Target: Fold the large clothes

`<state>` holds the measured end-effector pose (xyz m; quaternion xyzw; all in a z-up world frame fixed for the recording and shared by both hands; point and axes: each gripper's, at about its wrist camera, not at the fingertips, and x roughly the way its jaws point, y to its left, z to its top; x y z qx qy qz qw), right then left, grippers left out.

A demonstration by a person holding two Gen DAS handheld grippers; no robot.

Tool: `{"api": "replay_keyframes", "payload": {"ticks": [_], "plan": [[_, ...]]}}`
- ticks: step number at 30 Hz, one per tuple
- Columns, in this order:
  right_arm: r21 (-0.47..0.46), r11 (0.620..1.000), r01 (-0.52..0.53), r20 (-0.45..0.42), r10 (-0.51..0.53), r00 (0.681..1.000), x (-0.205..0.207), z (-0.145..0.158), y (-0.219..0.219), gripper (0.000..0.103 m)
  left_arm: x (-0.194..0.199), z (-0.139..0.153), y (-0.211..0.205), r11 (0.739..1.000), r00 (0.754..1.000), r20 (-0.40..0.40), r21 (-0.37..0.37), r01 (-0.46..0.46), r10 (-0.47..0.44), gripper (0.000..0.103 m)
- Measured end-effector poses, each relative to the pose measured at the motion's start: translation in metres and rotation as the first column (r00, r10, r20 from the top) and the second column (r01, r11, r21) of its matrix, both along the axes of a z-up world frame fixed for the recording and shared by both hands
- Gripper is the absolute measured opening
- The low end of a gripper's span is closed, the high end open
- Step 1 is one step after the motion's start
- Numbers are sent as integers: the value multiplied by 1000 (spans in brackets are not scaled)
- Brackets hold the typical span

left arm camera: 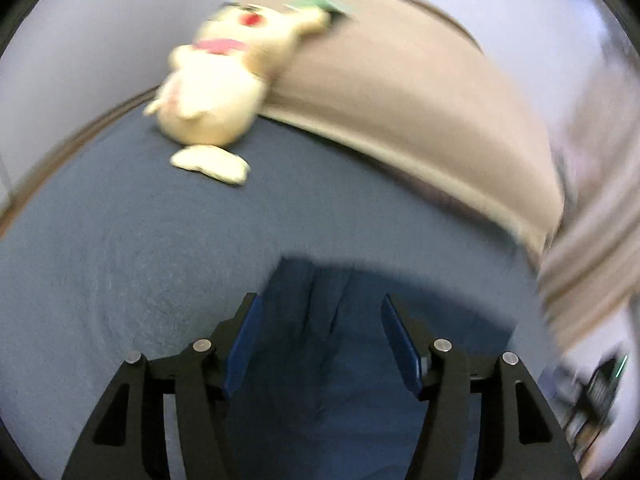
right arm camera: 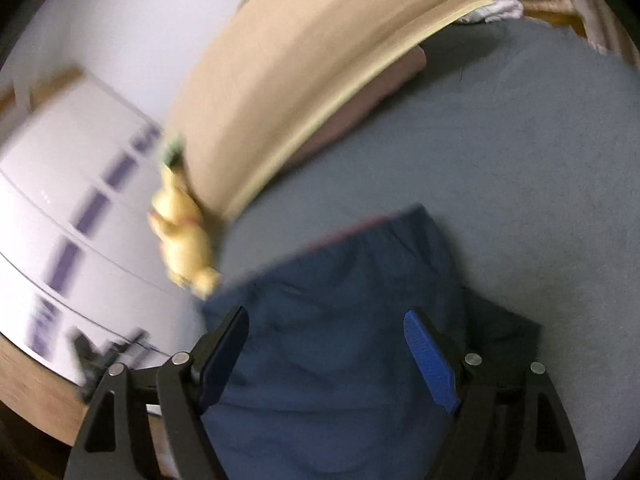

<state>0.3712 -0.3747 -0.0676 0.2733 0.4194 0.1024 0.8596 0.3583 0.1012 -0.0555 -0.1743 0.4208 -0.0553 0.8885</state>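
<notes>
Both fingers parted over rumpled navy garment.

Each tool — black linkage arms, silver pivot screws, ribbed blue pads.

The dark navy garment lies flat on the grey-blue bed, its cloth loosely rumpled with soft creases running along it. Its far edge, where a thin reddish line shows, runs straight and points toward the tan headboard, well short of it. In the left wrist view the same garment shows a squared corner, a long fold down the middle.
</notes>
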Motion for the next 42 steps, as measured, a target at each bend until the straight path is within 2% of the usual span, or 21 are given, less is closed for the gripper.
{"api": "replay_keyframes", "payload": {"ticks": [3,6,10,16,17,18,19,20,22,26,29,30,31,32,33,34,36,37,38,40,42], "plan": [[-130,991,10,-21,-12,1000,10,-14,4,83,7,-22,-30,986,992,-21,115,124,-123,63],[-201,980,-10,-46,0,999,26,-25,-4,83,24,-37,-30,975,991,-33,179,134,-130,63],[-175,984,-32,-63,22,998,46,-40,-24,83,57,-56,-22,973,987,-76,174,151,-140,63],[-112,985,-132,-93,122,988,93,-65,-27,82,85,-65,-38,955,970,-61,172,243,-236,63],[-105,985,-140,-104,130,986,97,-70,-27,81,91,-71,-40,953,974,-84,206,224,-210,54],[-110,984,-138,-124,124,985,102,-77,-26,62,95,-77,-40,950,978,-118,241,199,-174,33],[-113,984,-140,-150,122,981,107,-83,-25,28,102,-88,-40,943,976,-179,286,171,-123,0],[-123,983,-134,-178,111,978,113,-90,-25,25,107,-99,-36,937,971,-226,319,142,-70,4],[-146,979,-142,-193,112,975,115,-97,-21,17,107,-111,-32,942,971,-236,312,121,-46,3],[-165,979,-118,-227,79,971,120,-110,-18,16,105,-115,-41,918,973,-226,377,123,-38,3],[-175,980,-89,-225,48,973,119,-106,-19,23,105,-114,-48,897,976,-215,423,131,-40,3],[-197,977,-79,-217,36,976,118,-102,-17,34,104,-112,-49,895,977,-209,427,129,-40,4],[-218,974,-63,-202,19,979,112,-93,-17,55,101,-106,-48,894,979,-200,432,122,-37,4],[-222,974,-33,-169,-5,986,103,-79,-22,65,96,-96,-45,893,983,-184,439,101,-21,4],[-231,973,-4,-139,-29,990,96,-67,-23,69,91,-84,-42,890,988,-156,450,67,5,4],[-261,965,31,-103,-60,993,89,-53,-24,69,84,-67,-38,886,994,-107,463,16,37,5],[-318,941,115,3,-120,993,74,-15,-20,69,70,-34,-37,880,995,-2,466,-90,103,34],[-305,943,136,49,-127,991,68,2,-13,70,65,-20,-41,887,992,46,444,-125,117,62],[-284,949,137,85,-118,989,63,15,-1,70,57,-5,-50,900,989,99,412,-142,111,77],[-290,951,110,126,-76,989,58,27,27,73,46,9,-74,913,984,165,389,-121,60,77],[-319,947,48,135,-5,991,58,25,66,73,43,7,-105,913,985,173,404,-54,-18,77]]}}
